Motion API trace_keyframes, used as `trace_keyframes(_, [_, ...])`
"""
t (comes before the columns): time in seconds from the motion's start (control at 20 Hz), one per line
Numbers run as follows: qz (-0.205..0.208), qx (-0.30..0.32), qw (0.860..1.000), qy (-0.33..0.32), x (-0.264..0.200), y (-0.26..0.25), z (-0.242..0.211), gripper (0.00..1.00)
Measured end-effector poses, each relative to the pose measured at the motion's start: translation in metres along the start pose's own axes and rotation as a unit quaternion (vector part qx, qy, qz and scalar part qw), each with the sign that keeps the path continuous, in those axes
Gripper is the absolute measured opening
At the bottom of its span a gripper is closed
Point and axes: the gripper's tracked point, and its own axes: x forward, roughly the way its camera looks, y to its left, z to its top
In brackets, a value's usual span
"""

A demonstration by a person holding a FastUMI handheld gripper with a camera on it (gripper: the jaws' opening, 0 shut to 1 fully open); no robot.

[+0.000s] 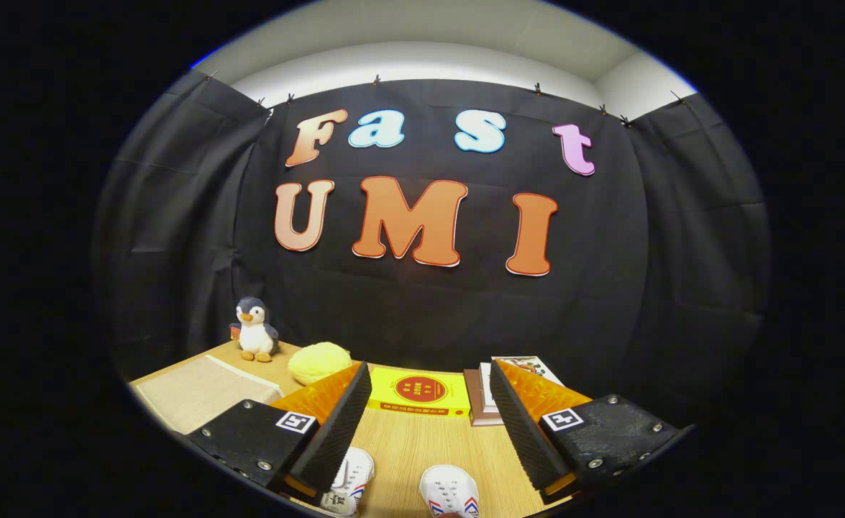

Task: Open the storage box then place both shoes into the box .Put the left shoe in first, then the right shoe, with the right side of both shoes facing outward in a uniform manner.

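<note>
The gripper (422,417) hangs wide open and empty above two white shoes (451,493) on the bench (411,442); grabbing the wrong shoe first would break the order.

The gripper (426,424) showed as two long wedge-shaped fingers (332,428), standing wide apart with nothing pressed between them. Each inner face carried a pad with fine ribbing running its whole length. The outer sides of the fingers bore a moulded pattern of small raised diamonds. Behind each finger sat a flat, matte, slightly grainy mounting block (249,439), rounded at its corners and fastened with several silver round-head screws. A small square marker (295,422), a black pattern on white, was stuck on the top of each block near the finger's base.
</note>
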Motion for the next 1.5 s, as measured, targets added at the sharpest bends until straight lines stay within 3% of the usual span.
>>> trace_keyframes(0.45, [0.057,0.047,0.996,0.056,0.006,0.022,-0.044,0.99])
trace_keyframes(0.75, [0.128,0.130,0.972,0.145,0.006,0.062,-0.100,0.98])
trace_keyframes(1.15, [0.208,0.265,0.910,0.242,0.000,0.115,-0.153,0.98])
trace_keyframes(1.4, [0.261,0.327,0.858,0.298,-0.001,0.158,-0.175,0.98])
trace_keyframes(1.5, [0.292,0.358,0.828,0.317,-0.006,0.179,-0.177,0.98])
